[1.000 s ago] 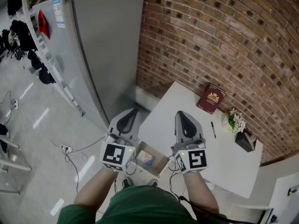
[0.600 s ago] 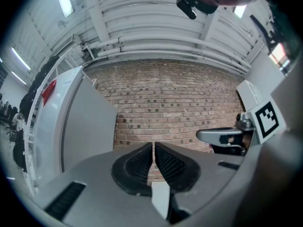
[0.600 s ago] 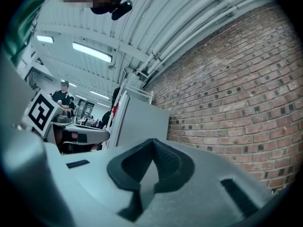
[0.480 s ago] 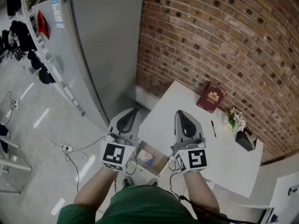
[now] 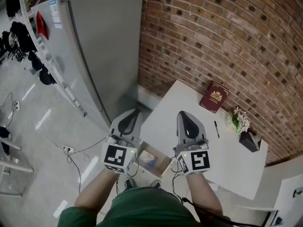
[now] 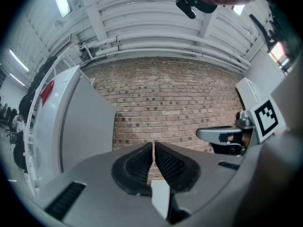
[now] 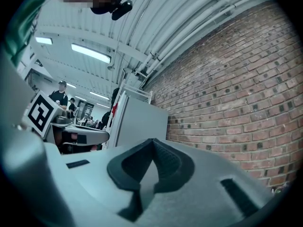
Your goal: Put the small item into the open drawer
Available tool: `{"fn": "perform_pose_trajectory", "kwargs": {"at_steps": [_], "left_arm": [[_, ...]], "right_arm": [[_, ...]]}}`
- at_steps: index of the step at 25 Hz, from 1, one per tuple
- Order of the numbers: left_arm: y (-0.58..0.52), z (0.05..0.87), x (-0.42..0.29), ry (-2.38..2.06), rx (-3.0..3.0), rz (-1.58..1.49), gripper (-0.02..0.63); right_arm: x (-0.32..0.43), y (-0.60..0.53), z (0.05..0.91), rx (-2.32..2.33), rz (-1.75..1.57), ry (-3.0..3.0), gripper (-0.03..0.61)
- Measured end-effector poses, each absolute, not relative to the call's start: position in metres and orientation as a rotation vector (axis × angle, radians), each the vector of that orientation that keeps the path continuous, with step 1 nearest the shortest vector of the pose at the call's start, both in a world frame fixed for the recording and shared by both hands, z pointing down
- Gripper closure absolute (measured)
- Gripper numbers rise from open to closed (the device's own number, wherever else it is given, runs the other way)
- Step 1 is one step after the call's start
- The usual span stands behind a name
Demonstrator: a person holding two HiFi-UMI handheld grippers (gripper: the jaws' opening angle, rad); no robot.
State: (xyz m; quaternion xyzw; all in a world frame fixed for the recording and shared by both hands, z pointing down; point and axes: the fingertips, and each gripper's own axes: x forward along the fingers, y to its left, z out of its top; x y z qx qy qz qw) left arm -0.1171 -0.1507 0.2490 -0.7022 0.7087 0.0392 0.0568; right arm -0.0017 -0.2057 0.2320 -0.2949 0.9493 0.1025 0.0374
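Note:
In the head view both grippers are held up side by side near the front of a white table (image 5: pixel 203 150). My left gripper (image 5: pixel 134 113) is shut and empty, off the table's left edge. My right gripper (image 5: pixel 182 115) is also shut and empty, over the table's near left part. Between and below them the open drawer (image 5: pixel 150 161) shows a wooden inside with a small blue item (image 5: pixel 150 162) lying in it. In the left gripper view the jaws (image 6: pixel 154 148) point at the brick wall; the right gripper view (image 7: pixel 152 143) shows the same, pads together.
A dark red book (image 5: pixel 214 98), a black pen (image 5: pixel 216 130) and a small flower pot (image 5: pixel 242 126) lie on the far side of the table. A tall grey cabinet (image 5: pixel 104 46) stands at the left and the brick wall (image 5: pixel 227 37) behind. Cables trail on the floor (image 5: pixel 71 152).

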Motion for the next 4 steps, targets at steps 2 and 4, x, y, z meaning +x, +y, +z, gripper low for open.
{"fn": "perform_pose_trajectory", "kwargs": {"at_steps": [2,4], "left_arm": [[-0.1518,0.2479,-0.1144,2.154,-2.128,0.117,0.598],[-0.1526,0.2461,-0.112,2.161,-2.125,0.114,0.598]], "right_arm": [[0.0012,-0.2072,0.2327,-0.905,0.312,2.913,0.575],[0.004,-0.2085,0.2334,-0.904,0.309,2.913,0.575]]}}
